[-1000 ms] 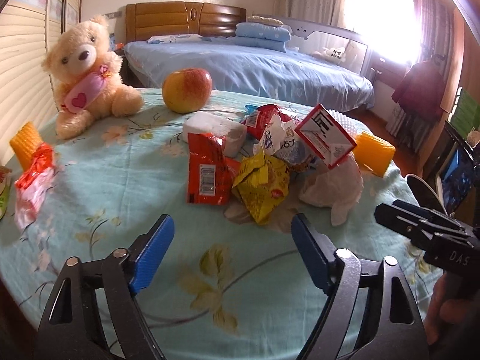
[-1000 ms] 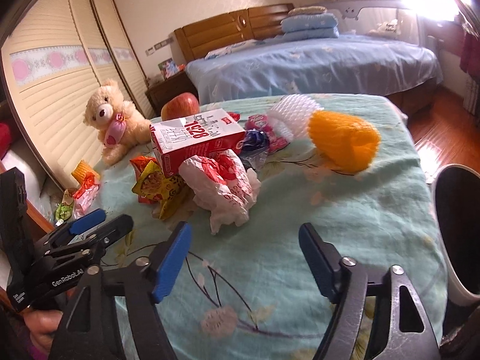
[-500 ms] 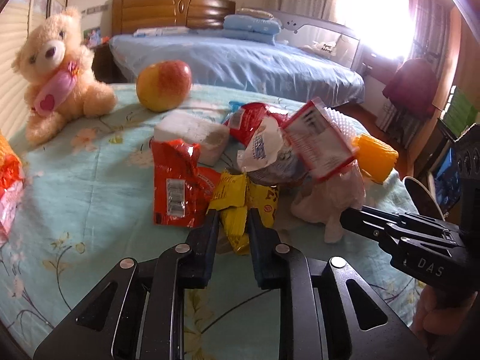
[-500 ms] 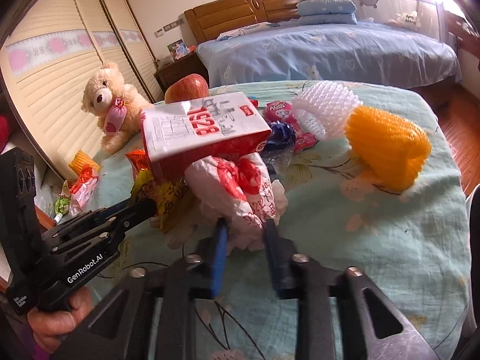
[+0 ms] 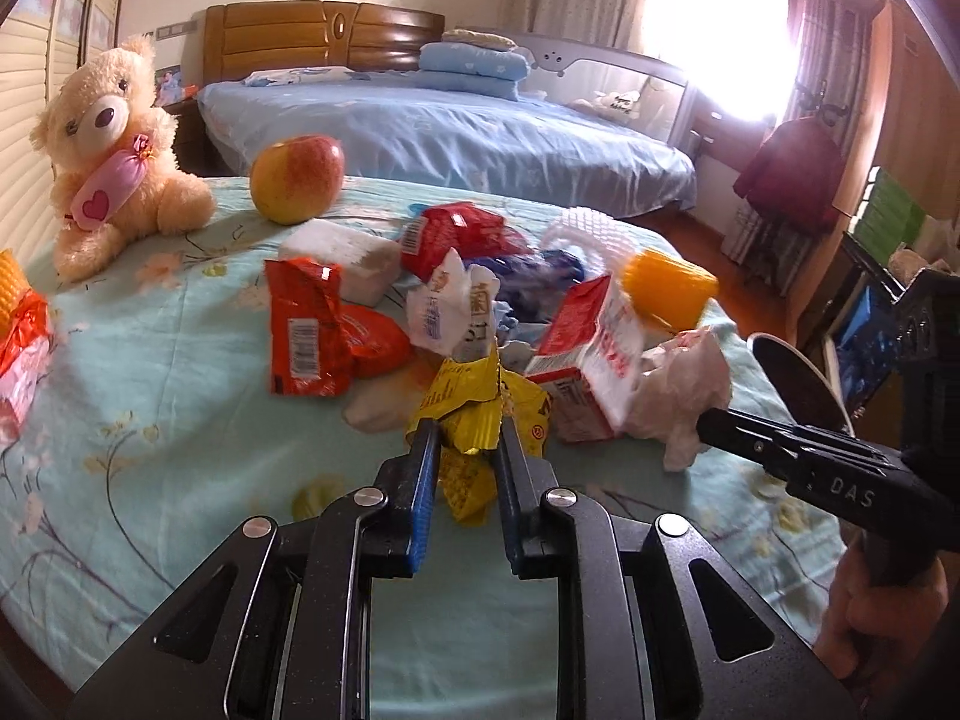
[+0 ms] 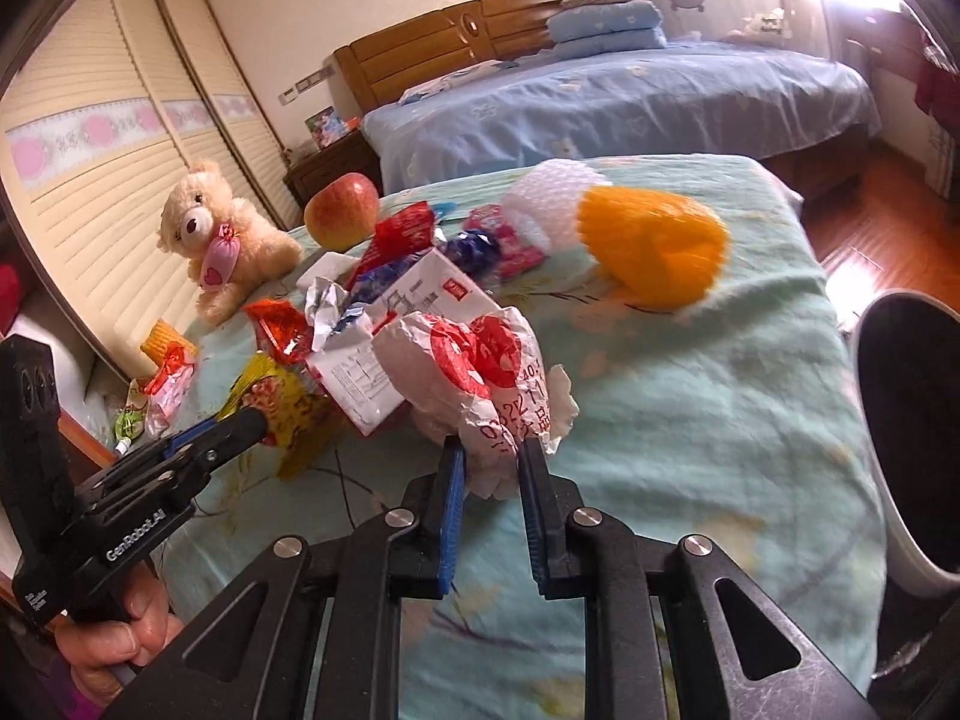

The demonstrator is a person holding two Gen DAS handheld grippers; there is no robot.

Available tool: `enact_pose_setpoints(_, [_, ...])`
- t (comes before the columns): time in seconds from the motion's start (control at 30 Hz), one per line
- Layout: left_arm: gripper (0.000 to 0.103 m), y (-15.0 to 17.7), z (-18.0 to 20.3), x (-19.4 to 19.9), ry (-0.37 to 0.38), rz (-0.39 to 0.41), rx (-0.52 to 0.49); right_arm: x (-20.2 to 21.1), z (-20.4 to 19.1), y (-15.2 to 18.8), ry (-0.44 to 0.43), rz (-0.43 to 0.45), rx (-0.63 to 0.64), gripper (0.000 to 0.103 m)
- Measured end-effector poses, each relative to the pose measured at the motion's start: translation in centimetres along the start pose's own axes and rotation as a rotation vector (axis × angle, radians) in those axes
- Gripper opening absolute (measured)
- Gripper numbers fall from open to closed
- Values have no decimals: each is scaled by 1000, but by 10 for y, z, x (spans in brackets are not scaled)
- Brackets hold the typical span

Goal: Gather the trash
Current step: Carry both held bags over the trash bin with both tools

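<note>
Left wrist view: left gripper (image 5: 465, 441) clamps the yellow wrapper (image 5: 480, 414); right gripper (image 6: 491, 459) pinches the crumpled white bag (image 6: 480, 372). Lifting may topple the milk carton (image 5: 591, 354) leaning at 2 o'clock.

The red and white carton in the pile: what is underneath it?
The carton leans on the yellow wrapper and the crumpled white bag. A pale scrap shows beneath the heap; anything else under the carton is covered.
</note>
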State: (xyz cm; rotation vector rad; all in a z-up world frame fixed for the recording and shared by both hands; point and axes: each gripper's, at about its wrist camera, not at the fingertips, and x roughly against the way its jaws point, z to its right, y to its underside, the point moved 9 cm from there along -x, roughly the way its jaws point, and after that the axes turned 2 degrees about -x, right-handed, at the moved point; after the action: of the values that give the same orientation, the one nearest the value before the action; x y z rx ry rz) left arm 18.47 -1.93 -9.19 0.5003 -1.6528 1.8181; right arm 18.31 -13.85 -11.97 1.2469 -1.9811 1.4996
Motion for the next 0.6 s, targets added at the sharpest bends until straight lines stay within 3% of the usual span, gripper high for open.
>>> enact_pose_setpoints(0.6, [17, 13, 72, 12, 142, -19, -73, 57, 53, 18, 57, 67, -100, 18])
